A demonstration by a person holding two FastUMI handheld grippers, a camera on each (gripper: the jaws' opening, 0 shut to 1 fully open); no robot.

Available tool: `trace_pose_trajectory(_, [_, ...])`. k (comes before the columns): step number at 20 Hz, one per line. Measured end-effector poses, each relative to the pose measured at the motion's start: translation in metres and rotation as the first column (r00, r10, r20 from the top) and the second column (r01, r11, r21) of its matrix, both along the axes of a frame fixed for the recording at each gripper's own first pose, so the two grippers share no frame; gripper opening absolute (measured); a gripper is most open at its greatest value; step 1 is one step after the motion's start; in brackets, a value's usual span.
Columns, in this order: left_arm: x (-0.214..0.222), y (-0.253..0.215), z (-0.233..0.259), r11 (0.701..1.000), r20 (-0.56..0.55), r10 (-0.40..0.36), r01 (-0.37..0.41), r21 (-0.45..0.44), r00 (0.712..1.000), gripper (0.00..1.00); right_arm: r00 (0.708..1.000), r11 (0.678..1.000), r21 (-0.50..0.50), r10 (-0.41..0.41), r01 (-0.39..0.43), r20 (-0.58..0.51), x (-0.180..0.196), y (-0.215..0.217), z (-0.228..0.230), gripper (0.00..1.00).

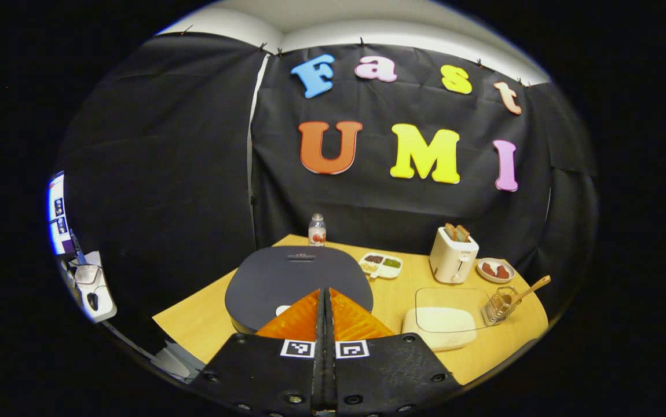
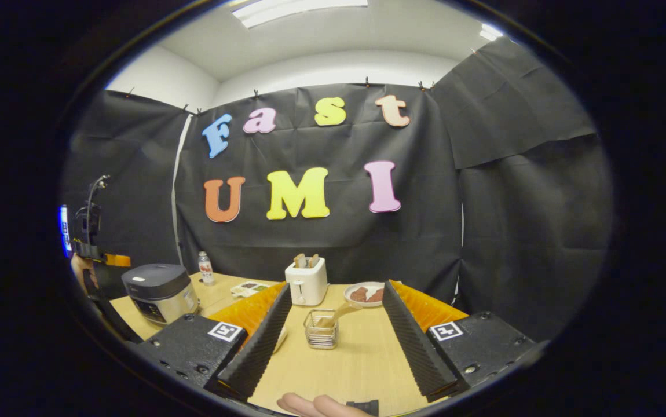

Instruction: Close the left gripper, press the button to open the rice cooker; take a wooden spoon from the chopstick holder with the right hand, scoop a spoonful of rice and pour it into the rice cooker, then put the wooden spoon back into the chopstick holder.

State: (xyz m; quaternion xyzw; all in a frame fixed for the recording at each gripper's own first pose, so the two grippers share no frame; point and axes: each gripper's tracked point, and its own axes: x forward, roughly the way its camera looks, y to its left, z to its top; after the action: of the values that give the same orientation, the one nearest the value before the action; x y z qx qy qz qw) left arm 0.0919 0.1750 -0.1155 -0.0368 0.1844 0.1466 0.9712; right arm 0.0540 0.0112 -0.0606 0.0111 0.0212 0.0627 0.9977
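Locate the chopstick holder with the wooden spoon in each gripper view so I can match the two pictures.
Left gripper view: the chopstick holder sits at the table's far right, with the wooden spoon leaning out to the right.
Right gripper view: the chopstick holder stands low in the centre, between the open fingers of the right gripper.
Shared landmark: the white toaster, behind the holder in both.

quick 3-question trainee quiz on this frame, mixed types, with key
1. True or false: the left claw is shut, above the closed rice cooker.
2. The wooden spoon is: A) in the wire chopstick holder; B) in the right claw; C) in the toaster.
3. Fill in: the right claw is ____.

Key: 1 true; 2 A; 3 open.
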Motion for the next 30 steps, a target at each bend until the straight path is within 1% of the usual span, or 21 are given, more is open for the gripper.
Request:
trace_pose_trajectory(1, [0.0, 0.008, -0.01, 1.0, -0.053, 0.018, -0.018, -0.004, 0.998, 0.0, 1.0, 1.0, 0.002, 0.002, -0.002, -0.005, 0.001, 0.0, -0.003, 0.99])
trace_pose_trajectory(3, [0.002, 0.019, -0.025, 0.999, -0.116, 0.038, -0.04, -0.013, 0.992, 0.0, 1.0, 1.0, 0.002, 0.008, -0.008, -0.018, 0.004, 0.0, -0.008, 1.0])
trace_pose_trajectory(7, [0.01, 0.023, -0.034, 0.998, -0.167, 0.053, -0.058, -0.029, 0.985, 0.0, 0.999, 1.0, 0.007, 0.013, -0.013, -0.042, 0.013, -0.003, -0.019, 1.0])
trace_pose_trajectory(8, [0.011, 0.025, -0.036, 0.997, -0.178, 0.067, -0.073, -0.022, 0.982, 0.0, 0.999, 1.0, 0.011, 0.017, -0.016, -0.049, 0.015, -0.002, -0.022, 1.0])
trace_pose_trajectory(9, [0.01, 0.025, -0.039, 0.996, -0.191, 0.074, -0.08, -0.026, 0.979, 0.0, 0.998, 0.999, 0.015, 0.031, -0.03, -0.054, 0.016, 0.002, -0.024, 1.0])
trace_pose_trajectory(12, [0.011, 0.025, -0.043, 0.998, -0.208, 0.065, -0.067, -0.002, 0.976, 0.0, 0.994, 0.997, 0.018, 0.083, -0.082, -0.068, 0.018, 0.014, -0.033, 1.0])
trace_pose_trajectory(13, [0.008, 0.024, -0.046, 0.999, -0.222, 0.052, -0.052, 0.006, 0.974, 0.0, 0.994, 0.996, 0.011, 0.087, -0.086, -0.067, 0.02, 0.015, -0.036, 0.99])
trace_pose_trajectory(14, [0.006, 0.024, -0.052, 0.999, -0.237, 0.044, -0.046, -0.003, 0.971, 0.0, 0.994, 0.996, 0.002, 0.086, -0.086, -0.067, 0.022, 0.015, -0.038, 1.0])
trace_pose_trajectory(17, [0.007, 0.024, -0.051, 0.998, -0.22, 0.035, -0.045, -0.039, 0.975, 0.0, 0.993, 0.995, -0.017, 0.094, -0.096, -0.064, 0.025, 0.023, -0.041, 0.99])
trace_pose_trajectory(20, [0.006, 0.026, -0.048, 0.998, -0.219, 0.051, -0.054, -0.009, 0.974, 0.01, 0.993, 0.993, -0.039, 0.106, -0.108, -0.056, 0.019, 0.03, -0.039, 1.0])
trace_pose_trajectory(23, [0.004, 0.026, -0.035, 0.997, -0.172, 0.078, -0.077, 0.012, 0.982, 0.0, 0.992, 0.992, -0.049, 0.11, -0.113, -0.059, 0.008, 0.033, -0.04, 1.0])
trace_pose_trajectory(25, [0.005, 0.026, -0.016, 0.995, -0.104, 0.095, -0.093, 0.03, 0.99, 0.0, 0.992, 0.991, -0.054, 0.116, -0.119, -0.056, -0.001, 0.035, -0.039, 1.0])
trace_pose_trajectory(27, [0.004, 0.024, 0.021, 0.993, 0.002, 0.102, -0.102, 0.064, 0.995, 0.0, 0.993, 0.991, -0.067, 0.112, -0.116, -0.047, -0.008, 0.035, -0.039, 1.0])
trace_pose_trajectory(28, [0.001, 0.021, 0.041, 0.993, 0.054, 0.104, -0.107, 0.058, 0.993, 0.0, 0.993, 0.991, -0.076, 0.111, -0.114, -0.039, -0.012, 0.037, -0.039, 1.0])
trace_pose_trajectory(29, [-0.006, 0.011, 0.053, 0.995, 0.078, 0.086, -0.089, 0.033, 0.993, 0.0, 0.994, 0.991, -0.084, 0.106, -0.108, -0.033, -0.015, 0.037, -0.039, 1.0])
trace_pose_trajectory(30, [-0.012, 0.004, 0.068, 0.996, 0.114, 0.076, -0.08, 0.029, 0.991, 0.0, 0.995, 0.991, -0.086, 0.097, -0.099, -0.031, -0.018, 0.036, -0.04, 1.0])
